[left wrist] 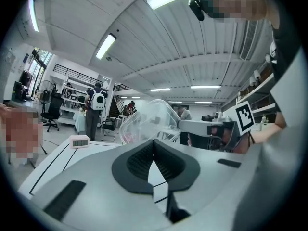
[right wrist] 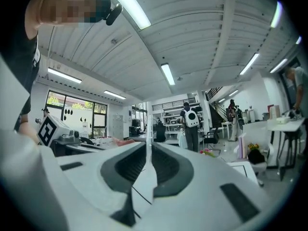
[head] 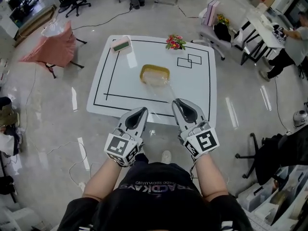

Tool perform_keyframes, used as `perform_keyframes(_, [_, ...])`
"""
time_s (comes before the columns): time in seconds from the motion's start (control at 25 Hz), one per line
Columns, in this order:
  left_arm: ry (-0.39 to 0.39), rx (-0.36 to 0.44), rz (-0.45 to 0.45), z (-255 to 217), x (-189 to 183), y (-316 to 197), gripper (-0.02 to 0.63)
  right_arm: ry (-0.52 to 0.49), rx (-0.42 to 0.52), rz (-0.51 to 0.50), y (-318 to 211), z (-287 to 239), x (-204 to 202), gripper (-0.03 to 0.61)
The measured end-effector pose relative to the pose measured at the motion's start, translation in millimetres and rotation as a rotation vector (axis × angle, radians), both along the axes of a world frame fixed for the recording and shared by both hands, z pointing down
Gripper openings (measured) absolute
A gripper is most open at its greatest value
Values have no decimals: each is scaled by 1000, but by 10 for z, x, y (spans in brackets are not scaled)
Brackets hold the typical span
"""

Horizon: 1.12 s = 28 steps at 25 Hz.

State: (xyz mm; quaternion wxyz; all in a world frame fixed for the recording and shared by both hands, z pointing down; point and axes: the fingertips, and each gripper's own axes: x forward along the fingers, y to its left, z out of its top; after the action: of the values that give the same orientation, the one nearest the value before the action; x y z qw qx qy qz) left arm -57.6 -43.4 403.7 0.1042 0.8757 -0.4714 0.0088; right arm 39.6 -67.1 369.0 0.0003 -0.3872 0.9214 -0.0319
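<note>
White square table (head: 120,81): left and right strips open, clean pass in from frame bottom. Centre blocked by yellow oblong tray (head: 154,73), with clear plastic lid (head: 162,91) running from it toward lower right. Far edge: small pink block (head: 121,44) upper left, red flower bunch (head: 175,42) top centre.

The clear plastic lid (head: 158,88) is a see-through, domed shell with rounded corners (so glassy that the black lines of the white table (head: 197,88) show through it). It hangs tilted in the air, one rim pinched edge-on between the closed jaws of the right gripper (head: 178,103). Its far end meets the near rim of the yellow tray (head: 155,73); whether they touch cannot be told.
</note>
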Motion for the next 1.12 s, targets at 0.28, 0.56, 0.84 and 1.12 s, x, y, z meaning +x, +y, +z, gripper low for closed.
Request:
perform_keyframes(0.28, [-14, -7, -77, 54, 236, 426, 3, -19, -31, -69, 314, 137, 222, 37])
perform_keyframes(0.56, [-2, -4, -135, 118, 442, 795, 5, -13, -35, -119, 607, 207, 411, 37])
perform_keyframes(0.84, [-7, 2, -163, 67, 654, 1039, 3, -28, -20, -139, 814, 141, 591, 37])
perform_keyframes(1.12, [-25, 34, -157, -57, 716, 1077, 3, -49, -12, -128, 862, 85, 684, 35])
